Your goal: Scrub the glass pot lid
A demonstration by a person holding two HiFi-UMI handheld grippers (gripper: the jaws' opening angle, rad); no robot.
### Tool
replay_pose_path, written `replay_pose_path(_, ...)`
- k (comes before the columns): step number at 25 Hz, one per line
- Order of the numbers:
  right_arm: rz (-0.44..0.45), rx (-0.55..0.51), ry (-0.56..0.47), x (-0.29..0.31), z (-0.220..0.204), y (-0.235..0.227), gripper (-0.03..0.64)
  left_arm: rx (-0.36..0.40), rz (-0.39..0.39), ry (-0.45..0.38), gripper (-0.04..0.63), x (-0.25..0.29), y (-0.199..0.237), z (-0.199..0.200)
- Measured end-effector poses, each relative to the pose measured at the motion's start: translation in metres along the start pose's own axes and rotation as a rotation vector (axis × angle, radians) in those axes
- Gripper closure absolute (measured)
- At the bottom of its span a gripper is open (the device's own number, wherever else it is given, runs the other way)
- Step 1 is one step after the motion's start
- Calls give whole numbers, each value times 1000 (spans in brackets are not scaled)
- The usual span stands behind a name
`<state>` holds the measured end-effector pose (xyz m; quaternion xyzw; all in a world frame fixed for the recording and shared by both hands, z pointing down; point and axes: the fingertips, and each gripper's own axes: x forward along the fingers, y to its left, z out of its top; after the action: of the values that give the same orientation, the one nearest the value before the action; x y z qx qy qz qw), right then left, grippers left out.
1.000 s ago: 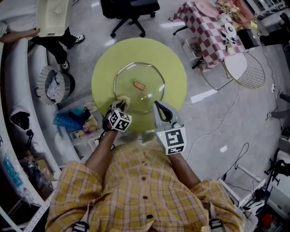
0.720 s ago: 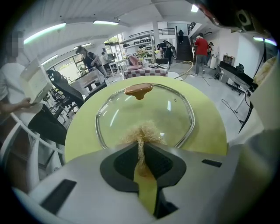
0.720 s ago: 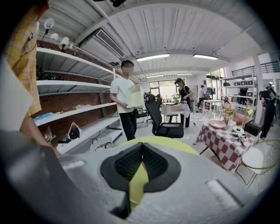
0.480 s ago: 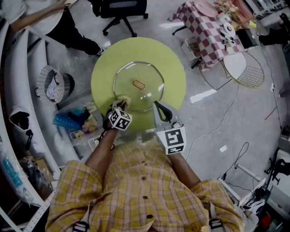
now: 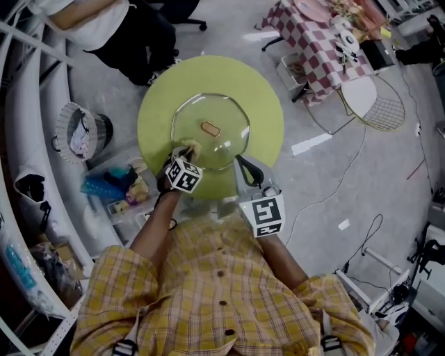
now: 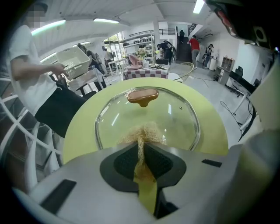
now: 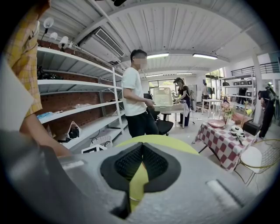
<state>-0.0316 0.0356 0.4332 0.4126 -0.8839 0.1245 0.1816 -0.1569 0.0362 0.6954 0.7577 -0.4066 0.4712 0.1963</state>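
A clear glass pot lid (image 5: 211,132) with a tan knob (image 5: 210,128) lies flat in the middle of a round yellow-green table (image 5: 264,104). My left gripper (image 5: 185,157) is shut on a straw-coloured fibre scrubber (image 5: 188,149), which rests on the lid's near left part. In the left gripper view the scrubber (image 6: 142,133) sticks out between the pads onto the lid (image 6: 175,118), below the knob (image 6: 142,96). My right gripper (image 5: 241,163) is shut at the lid's near right rim. Its own view looks out over the table, with nothing visible between the pads (image 7: 151,164).
A person in a white top (image 5: 104,21) stands at the table's far left. A wire waste bin (image 5: 80,132) and a box of clutter (image 5: 115,184) sit on the floor to the left. A checked table (image 5: 320,35) and a round wire chair (image 5: 379,104) stand to the right.
Both grippers and the lid stay almost where they were. The person at the back left has walked closer to the table, and the office chair has slid out of view.
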Motion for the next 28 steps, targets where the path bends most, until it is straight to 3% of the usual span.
replay_pose_path(11, -25, 6, 3, -8, -5, -11, 618, 37, -1, -23, 554, 18, 14, 50)
replay_pose_path(28, -49, 25, -6, -14, -5, -20, 618, 102, 6, -11, 554, 20, -10, 57)
